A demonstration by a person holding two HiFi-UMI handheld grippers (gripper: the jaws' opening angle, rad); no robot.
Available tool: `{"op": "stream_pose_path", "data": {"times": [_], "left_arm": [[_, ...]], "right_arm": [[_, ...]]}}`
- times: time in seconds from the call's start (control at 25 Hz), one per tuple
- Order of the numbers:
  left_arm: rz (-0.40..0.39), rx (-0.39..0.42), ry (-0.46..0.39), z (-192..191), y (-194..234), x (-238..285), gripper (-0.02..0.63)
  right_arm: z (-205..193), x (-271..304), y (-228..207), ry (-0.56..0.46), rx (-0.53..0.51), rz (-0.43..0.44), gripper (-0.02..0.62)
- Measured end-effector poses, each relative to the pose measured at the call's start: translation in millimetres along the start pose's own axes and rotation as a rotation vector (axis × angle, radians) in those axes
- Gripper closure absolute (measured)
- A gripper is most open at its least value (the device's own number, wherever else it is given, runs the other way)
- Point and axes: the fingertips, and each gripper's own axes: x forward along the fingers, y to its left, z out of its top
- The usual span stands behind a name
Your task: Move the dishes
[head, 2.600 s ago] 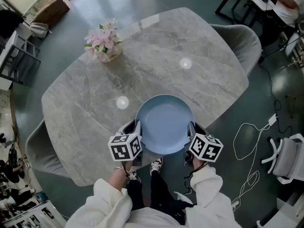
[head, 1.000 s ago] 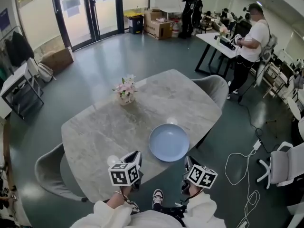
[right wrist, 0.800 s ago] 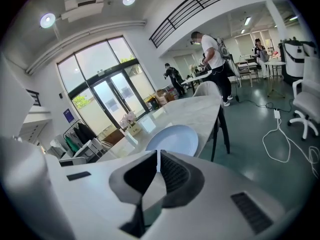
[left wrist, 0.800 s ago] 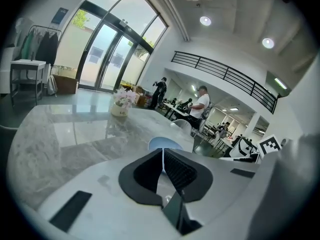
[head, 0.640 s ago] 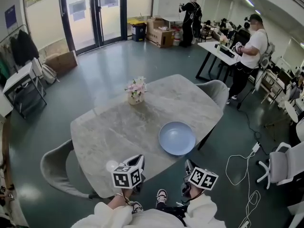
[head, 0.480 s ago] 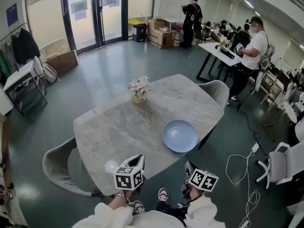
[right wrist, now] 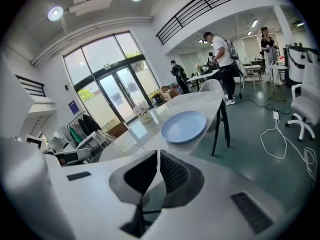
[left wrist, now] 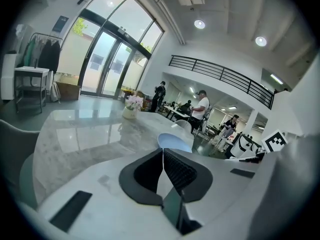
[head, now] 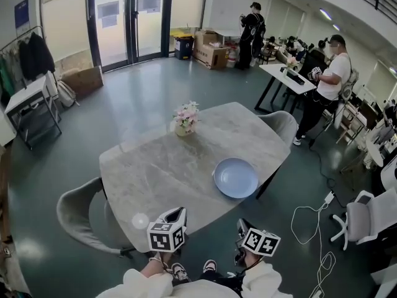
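Note:
A light blue plate (head: 236, 177) lies flat on the grey marble table (head: 161, 166), near its right front edge, with nothing touching it. Both grippers hang off the table's near side, close to my body. My left gripper (head: 176, 214) is shut and holds nothing; its closed tips (left wrist: 163, 151) point toward the plate (left wrist: 175, 140). My right gripper (head: 241, 226) is also shut and holds nothing. In the right gripper view the plate (right wrist: 184, 126) lies ahead of its closed tips (right wrist: 158, 154), well out of reach.
A vase of pink flowers (head: 185, 119) stands at the table's far side. Grey chairs sit at the left (head: 80, 213) and far right (head: 282, 124). A white office chair (head: 366, 219) and floor cables (head: 310, 219) lie to the right. A person (head: 329, 73) stands at a desk beyond.
2.6 s ago both grippers held the plate at the table's near edge. Since then the plate rests on the table, the grippers have pulled back and my view has backed away.

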Motion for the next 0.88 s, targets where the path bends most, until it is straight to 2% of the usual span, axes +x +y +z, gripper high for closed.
{"op": "stream_pose_path", "data": {"times": [0.44, 0.88], "left_arm": [[0.045, -0.011, -0.027, 3.9, -19.1, -2.4, 0.592], [0.042, -0.016, -0.027, -6.3, -71.8, 19.3, 0.592]], "right_arm": [[16.3, -17.0, -15.6, -0.048, 0.004, 0.032, 0.523], [32.7, -30.1, -50.0, -0.063, 0.003, 0.088, 0.531]]}}
